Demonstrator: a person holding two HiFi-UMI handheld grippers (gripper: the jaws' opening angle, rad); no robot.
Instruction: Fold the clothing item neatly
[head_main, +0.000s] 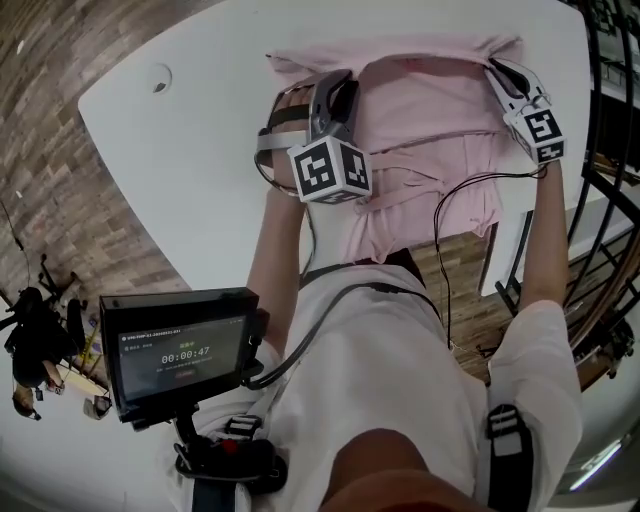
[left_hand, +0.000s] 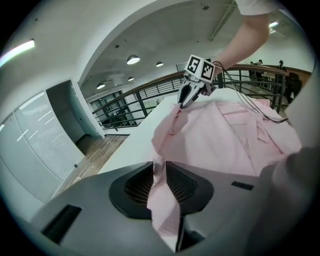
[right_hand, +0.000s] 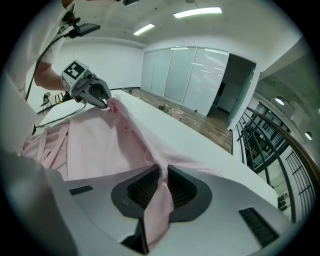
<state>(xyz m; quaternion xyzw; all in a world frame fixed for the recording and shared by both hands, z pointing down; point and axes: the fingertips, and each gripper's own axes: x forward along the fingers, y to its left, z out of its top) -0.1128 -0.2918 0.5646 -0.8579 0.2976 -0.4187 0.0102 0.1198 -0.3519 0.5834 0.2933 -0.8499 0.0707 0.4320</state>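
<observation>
A pink shirt (head_main: 430, 130) lies spread on the white table (head_main: 190, 160), its near part hanging over the front edge toward me. My left gripper (head_main: 338, 88) is at the shirt's far left part and my right gripper (head_main: 498, 68) at its far right corner. In the left gripper view a fold of the shirt (left_hand: 225, 140) runs between the pads of my left gripper (left_hand: 160, 187), pinched there. The right gripper view shows the same: cloth (right_hand: 100, 145) is pinched in my right gripper (right_hand: 161, 187). The stretch of shirt edge between the two grippers is raised and bunched.
A small screen (head_main: 180, 350) hangs on a rig at my chest. A black cable (head_main: 450, 200) crosses the shirt. The table's edge curves at the left, with wooden floor (head_main: 60, 150) beyond it. A dark railing (head_main: 605, 200) stands at the right.
</observation>
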